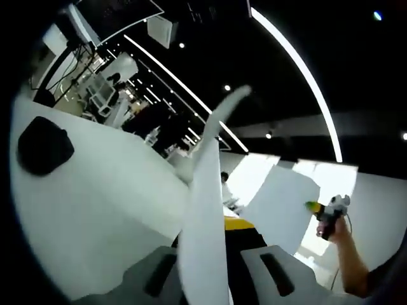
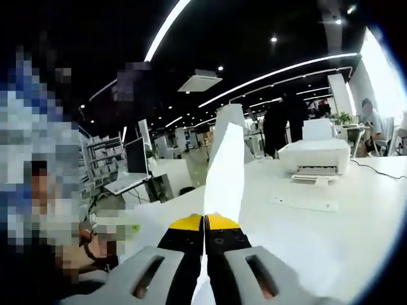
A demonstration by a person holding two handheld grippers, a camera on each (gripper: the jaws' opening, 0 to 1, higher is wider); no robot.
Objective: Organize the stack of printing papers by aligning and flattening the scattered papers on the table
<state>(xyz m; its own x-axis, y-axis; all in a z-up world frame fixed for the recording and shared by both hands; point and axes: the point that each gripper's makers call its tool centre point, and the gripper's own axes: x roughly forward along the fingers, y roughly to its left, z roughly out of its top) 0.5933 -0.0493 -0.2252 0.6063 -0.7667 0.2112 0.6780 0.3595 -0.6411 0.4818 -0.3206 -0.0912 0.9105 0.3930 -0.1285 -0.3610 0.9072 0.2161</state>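
Here: paper sheets (image 2: 226, 168), edge-on, lifted off the counter (image 2: 331, 222); my right gripper (image 2: 205, 223) jaws pinch their lower edge, my left gripper (image 1: 205, 279) jaws clamp them too, bottom cut off. Printer (image 2: 316, 155) behind; black object (image 1: 44, 145) unclear.

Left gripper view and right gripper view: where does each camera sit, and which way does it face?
Left gripper view: rides the left claw, looking along held paper over the white table; the person's hand shows at right.
Right gripper view: rides the right claw, facing a printer; no bare hand visible.
Shared: paper edge-on between shut jaws, and the table.
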